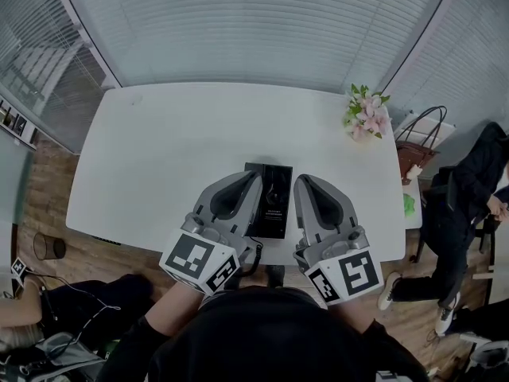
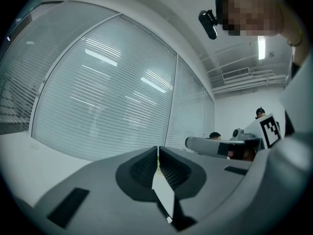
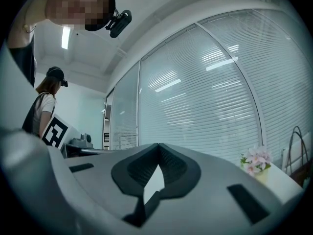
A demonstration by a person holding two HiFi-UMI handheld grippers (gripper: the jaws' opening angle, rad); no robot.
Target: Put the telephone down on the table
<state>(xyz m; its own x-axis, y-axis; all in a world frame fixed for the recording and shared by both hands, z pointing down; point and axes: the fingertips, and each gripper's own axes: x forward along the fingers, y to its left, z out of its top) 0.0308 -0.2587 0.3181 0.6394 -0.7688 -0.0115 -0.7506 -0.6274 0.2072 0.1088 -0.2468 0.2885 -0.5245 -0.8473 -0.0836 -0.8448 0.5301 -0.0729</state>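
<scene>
**Telephone down on the counter, both jaws clenched on nothing**

The black rectangular telephone [image 1: 269, 201] lies flat on the white counter [image 1: 159, 157], at the middle of its near edge, right in front of you. You hold the left gripper [image 1: 254, 178] just beside its left side and the right gripper [image 1: 303, 181] just beside its right side. Both point level toward the far edge. Neither one grips the telephone. Each gripper view shows its two dark pads meeting at the tips with nothing pinched between them.

With the telephone already resting on the counter and both jaws empty, I judge that nothing is left to lower. Flanking it with clenched jaws looks like a resting pose, not a grasp.

Only the head view tells you where the telephone is. Both gripper views look over it to the window blinds [image 2: 107, 97] and never catch it. They do settle the state of the jaws, which from above are only grey shells. The right gripper view also shows the small pot of pink flowers [image 3: 256, 159] from the side, at the counter's far right corner. From there it cannot get in your way.
</scene>
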